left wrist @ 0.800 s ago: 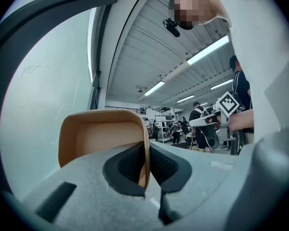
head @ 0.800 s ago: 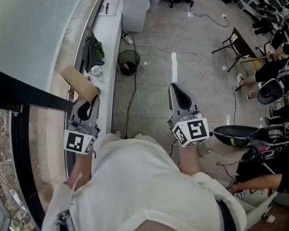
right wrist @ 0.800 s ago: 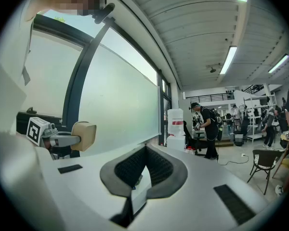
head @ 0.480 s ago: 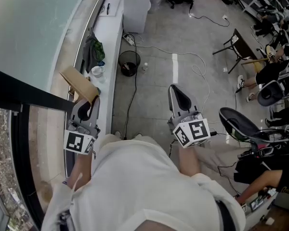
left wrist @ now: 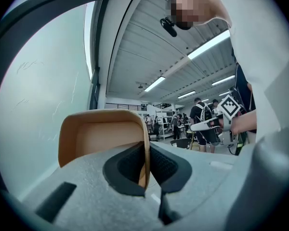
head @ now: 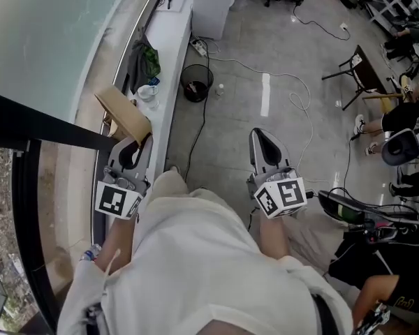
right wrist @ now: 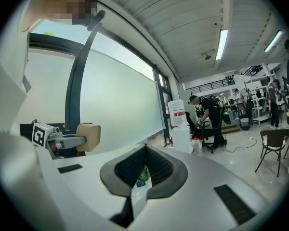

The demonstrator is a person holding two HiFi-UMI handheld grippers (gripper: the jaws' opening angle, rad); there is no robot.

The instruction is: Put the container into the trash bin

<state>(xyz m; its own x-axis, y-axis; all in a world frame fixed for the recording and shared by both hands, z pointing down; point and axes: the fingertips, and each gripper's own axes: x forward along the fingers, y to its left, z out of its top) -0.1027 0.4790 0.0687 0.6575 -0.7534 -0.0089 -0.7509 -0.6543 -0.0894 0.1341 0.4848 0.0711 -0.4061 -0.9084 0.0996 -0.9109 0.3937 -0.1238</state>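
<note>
- The floor (head: 230, 124) is seen as the widest open room. Between the ledge and the right gripper it is bare, except for a black cable (head: 198, 128) that runs from the bin towards 6 o'clock.
- The white ledge (head: 176, 47) is laid along the window, from 11 to 12 o'clock of the left gripper. Its long edge lies between the container and the bin, and a green bag (head: 145, 58) is placed on it.
- The bin (head: 195, 84) is stood on the floor just beside the ledge edge, at about 1 o'clock of the left gripper. Its mouth is turned upward and is not covered.
- The container (head: 122, 117) is held in the air above the ledge, at 11 o'clock of the jaws that carry it. It is judged to be thin tan paperboard: light, a little stiff, easily creased. A hold on one side wall is judged enough, and hard squeezing is better avoided.
- The left gripper (head: 135, 149) is closed on that one wall, with one pad inside and one outside; the rest of the container stands free beyond the jaws.
- The right gripper (head: 260, 137) is held at 3 o'clock of the left one, over bare floor. Its jaws are brought together and nothing is gripped between them.
- To reach the bin, the ledge edge must be passed towards 1 o'clock; the way is judged free.
</note>
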